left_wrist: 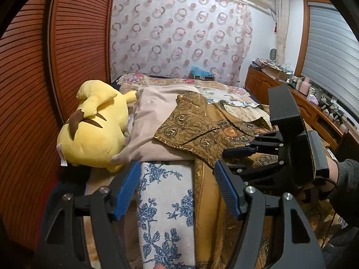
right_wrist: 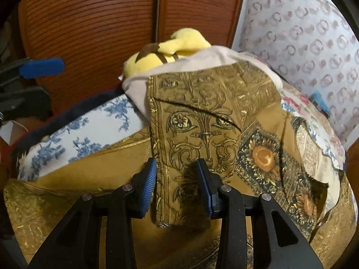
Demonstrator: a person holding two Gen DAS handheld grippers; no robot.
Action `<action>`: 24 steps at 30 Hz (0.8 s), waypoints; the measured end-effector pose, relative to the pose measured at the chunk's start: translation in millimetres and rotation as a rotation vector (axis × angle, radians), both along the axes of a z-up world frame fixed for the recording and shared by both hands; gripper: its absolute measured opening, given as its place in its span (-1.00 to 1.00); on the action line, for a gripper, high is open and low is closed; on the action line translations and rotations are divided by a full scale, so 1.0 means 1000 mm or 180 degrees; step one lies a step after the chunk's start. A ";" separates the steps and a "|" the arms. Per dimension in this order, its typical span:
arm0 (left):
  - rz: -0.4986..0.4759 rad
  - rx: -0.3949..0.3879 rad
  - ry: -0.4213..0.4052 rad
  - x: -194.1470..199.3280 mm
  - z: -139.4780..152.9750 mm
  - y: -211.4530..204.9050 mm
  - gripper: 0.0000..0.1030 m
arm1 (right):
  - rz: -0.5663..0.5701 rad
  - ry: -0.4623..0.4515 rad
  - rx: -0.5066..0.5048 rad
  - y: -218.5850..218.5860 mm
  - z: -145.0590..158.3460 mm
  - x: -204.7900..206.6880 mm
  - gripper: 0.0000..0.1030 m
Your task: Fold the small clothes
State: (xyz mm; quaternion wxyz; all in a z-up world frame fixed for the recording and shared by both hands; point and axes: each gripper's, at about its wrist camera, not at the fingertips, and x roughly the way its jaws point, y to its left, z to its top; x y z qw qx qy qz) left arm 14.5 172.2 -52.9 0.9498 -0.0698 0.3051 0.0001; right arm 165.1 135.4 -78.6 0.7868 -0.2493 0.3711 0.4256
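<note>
Two grippers are in my view over the bed. My left gripper (left_wrist: 177,188) is released, its blue pads wide apart above the white cloth with blue flowers (left_wrist: 166,208) and clasping nothing. My right gripper (right_wrist: 177,188) has its jaws partly apart; the folded flap of the gold patterned garment (right_wrist: 197,121) lies between the pads, but they do not press it, so it is let go. This garment lies just beside the blue-flower cloth, and its far edge rests on a beige cloth (left_wrist: 152,121). The yellow plush toy (left_wrist: 94,125) lies touching the beige cloth, on the side toward the brown slatted doors (left_wrist: 74,44).
</note>
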 end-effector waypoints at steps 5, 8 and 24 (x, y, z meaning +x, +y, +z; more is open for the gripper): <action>-0.0017 0.0001 0.0021 0.000 0.001 -0.003 0.32 | 0.0010 -0.0057 0.0063 -0.008 0.003 0.002 -0.88; -0.0024 0.0009 0.0022 0.001 0.002 -0.005 0.32 | -0.0139 -0.0089 0.0268 -0.020 0.015 0.010 -0.91; -0.0070 0.0015 0.0087 0.015 0.000 -0.016 0.32 | -0.1420 -0.0118 0.0379 -0.134 0.035 0.069 -0.49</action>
